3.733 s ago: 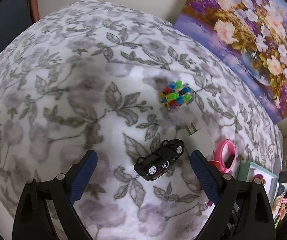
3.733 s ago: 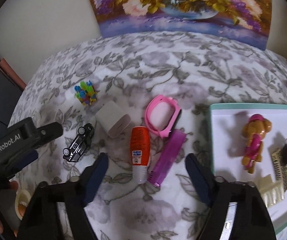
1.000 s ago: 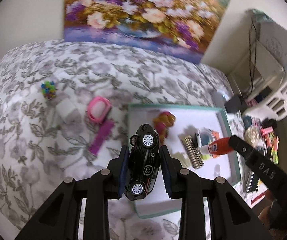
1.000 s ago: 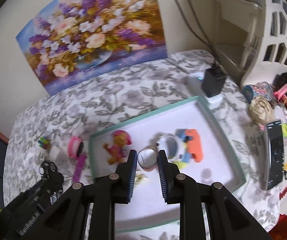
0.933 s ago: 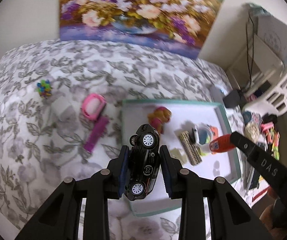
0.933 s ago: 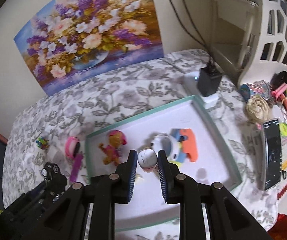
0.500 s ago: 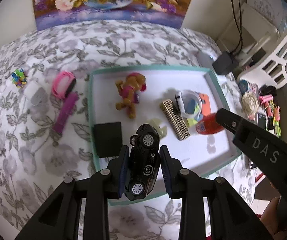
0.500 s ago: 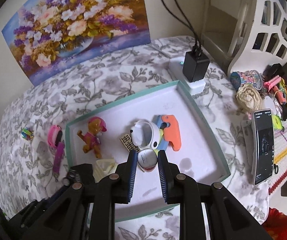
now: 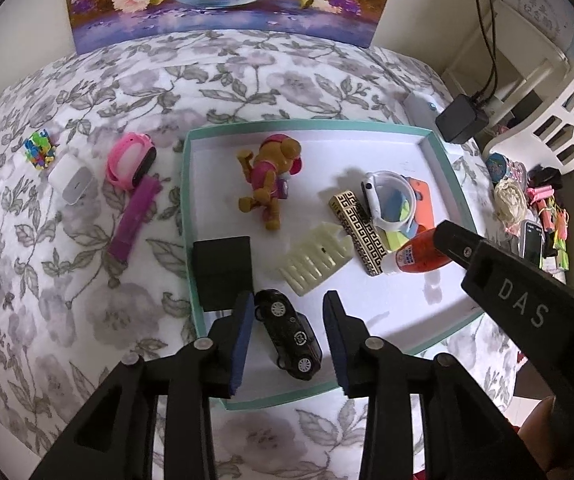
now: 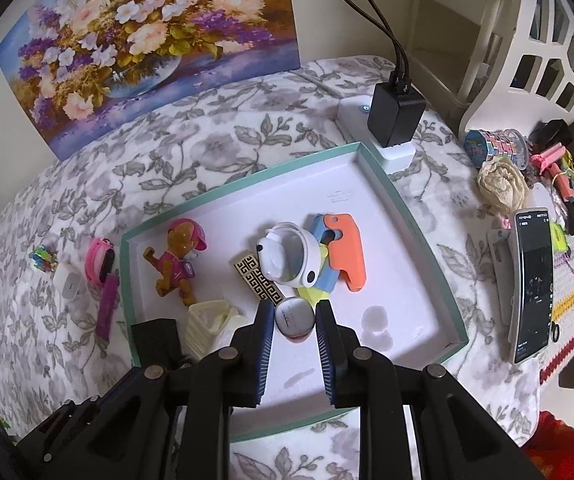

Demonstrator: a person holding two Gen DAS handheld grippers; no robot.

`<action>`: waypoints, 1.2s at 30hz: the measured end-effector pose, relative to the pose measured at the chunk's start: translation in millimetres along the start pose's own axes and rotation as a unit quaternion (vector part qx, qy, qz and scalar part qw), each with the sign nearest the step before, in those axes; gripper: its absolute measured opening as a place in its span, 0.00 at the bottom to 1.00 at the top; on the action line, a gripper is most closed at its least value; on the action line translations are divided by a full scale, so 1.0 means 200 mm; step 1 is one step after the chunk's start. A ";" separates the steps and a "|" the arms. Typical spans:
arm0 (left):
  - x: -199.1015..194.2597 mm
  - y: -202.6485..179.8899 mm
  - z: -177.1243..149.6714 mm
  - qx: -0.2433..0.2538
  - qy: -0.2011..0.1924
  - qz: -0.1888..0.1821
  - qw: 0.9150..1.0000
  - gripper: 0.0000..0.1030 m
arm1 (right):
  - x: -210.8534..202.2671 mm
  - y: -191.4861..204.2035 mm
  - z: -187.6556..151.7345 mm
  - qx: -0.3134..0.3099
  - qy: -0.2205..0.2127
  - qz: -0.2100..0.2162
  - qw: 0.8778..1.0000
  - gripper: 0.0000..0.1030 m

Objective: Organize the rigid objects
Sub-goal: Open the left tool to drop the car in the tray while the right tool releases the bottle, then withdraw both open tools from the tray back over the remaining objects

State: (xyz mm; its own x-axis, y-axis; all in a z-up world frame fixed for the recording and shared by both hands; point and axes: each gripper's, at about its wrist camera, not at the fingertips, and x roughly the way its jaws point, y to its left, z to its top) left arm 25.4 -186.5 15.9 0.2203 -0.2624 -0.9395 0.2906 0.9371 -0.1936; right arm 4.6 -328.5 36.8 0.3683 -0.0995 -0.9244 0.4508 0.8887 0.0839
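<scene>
Left hand-held gripper [image 9: 289, 332] spread apart over tray [image 9: 443, 168], near its front-left corner; black toy car [image 9: 290, 334] lies on tray floor between fingers (touching neither pad, as far as visible). Right hand-held gripper [image 10: 295, 322] clamped on orange bottle [image 10: 294, 319], held above tray's front-middle area.

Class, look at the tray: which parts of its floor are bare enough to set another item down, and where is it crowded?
In the teal tray, bare floor lies along the far wall beyond the dog figure, and in the right near corner beside the orange piece. Crowded: the middle and the left near corner, around the black box.
</scene>
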 end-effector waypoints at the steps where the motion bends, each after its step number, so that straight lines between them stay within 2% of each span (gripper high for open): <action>1: -0.01 0.01 0.00 -0.004 -0.002 -0.001 1.000 0.41 | 0.00 0.00 0.00 0.000 0.000 -0.001 1.000 0.24; 4: -0.02 0.06 0.02 -0.017 -0.005 0.002 1.000 0.44 | 0.01 0.00 0.00 0.002 0.004 -0.005 1.000 0.31; 6: -0.03 0.10 0.03 -0.029 -0.007 0.007 1.000 0.46 | 0.02 0.00 0.00 0.004 0.007 -0.008 1.000 0.51; 7: -0.04 0.13 0.03 -0.039 -0.008 0.013 0.999 0.46 | 0.02 0.00 0.00 0.005 0.007 -0.010 1.000 0.56; 10: -0.06 0.22 0.05 -0.058 -0.018 0.036 0.997 0.47 | 0.02 0.00 0.00 0.006 0.008 -0.013 1.000 0.61; 12: -0.08 0.28 0.06 -0.073 -0.024 0.054 0.996 0.47 | 0.04 0.01 -0.01 0.006 0.016 -0.014 1.000 0.70; 13: -0.09 0.32 0.06 -0.083 -0.025 0.060 0.994 0.47 | 0.05 0.02 -0.01 0.004 0.021 -0.015 1.000 0.72; 15: -0.10 0.39 0.07 -0.103 -0.024 0.065 0.992 0.48 | 0.06 0.03 -0.03 0.000 0.026 -0.016 1.000 0.75; 17: -0.10 0.47 0.06 -0.125 -0.022 0.067 0.990 0.49 | 0.08 0.05 -0.04 -0.006 0.028 -0.019 0.999 0.83; 18: -0.10 0.50 0.06 -0.134 -0.021 0.069 0.988 0.58 | 0.08 0.06 -0.04 -0.009 0.029 -0.022 0.999 0.87; 19: -0.11 0.54 0.06 -0.143 -0.021 0.072 0.987 0.74 | 0.09 0.07 -0.04 -0.011 0.030 -0.024 0.999 0.88; 21: -0.11 0.59 0.06 -0.155 -0.026 0.077 0.985 0.78 | 0.10 0.08 -0.06 -0.012 0.033 -0.025 0.999 0.96; 25: -0.11 0.67 0.05 -0.171 -0.027 0.098 0.980 0.80 | 0.11 0.11 -0.08 -0.013 0.038 -0.016 0.999 1.00; 27: -0.09 0.71 0.04 -0.173 -0.026 0.110 0.978 0.90 | 0.12 0.12 -0.09 -0.012 0.039 -0.012 0.999 1.00; 30: -0.06 0.78 0.03 -0.185 -0.017 0.124 0.975 0.90 | 0.13 0.15 -0.10 -0.015 0.040 -0.007 0.999 1.00; 33: -0.06 0.86 0.01 -0.214 -0.012 0.116 0.970 0.90 | 0.11 0.19 -0.12 -0.024 0.031 -0.002 0.999 1.00; 36: -0.10 0.91 -0.01 -0.228 -0.028 0.119 0.966 0.90 | 0.10 0.23 -0.13 -0.038 0.025 -0.005 0.999 1.00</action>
State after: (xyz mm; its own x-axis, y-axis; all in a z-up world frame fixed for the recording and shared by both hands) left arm 72.2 -9.6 -0.6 0.2850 -0.0278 -0.9581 -0.2113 0.9732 -0.0910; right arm 11.4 -277.3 13.4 0.3216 -0.0885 -0.9427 0.3914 0.9190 0.0472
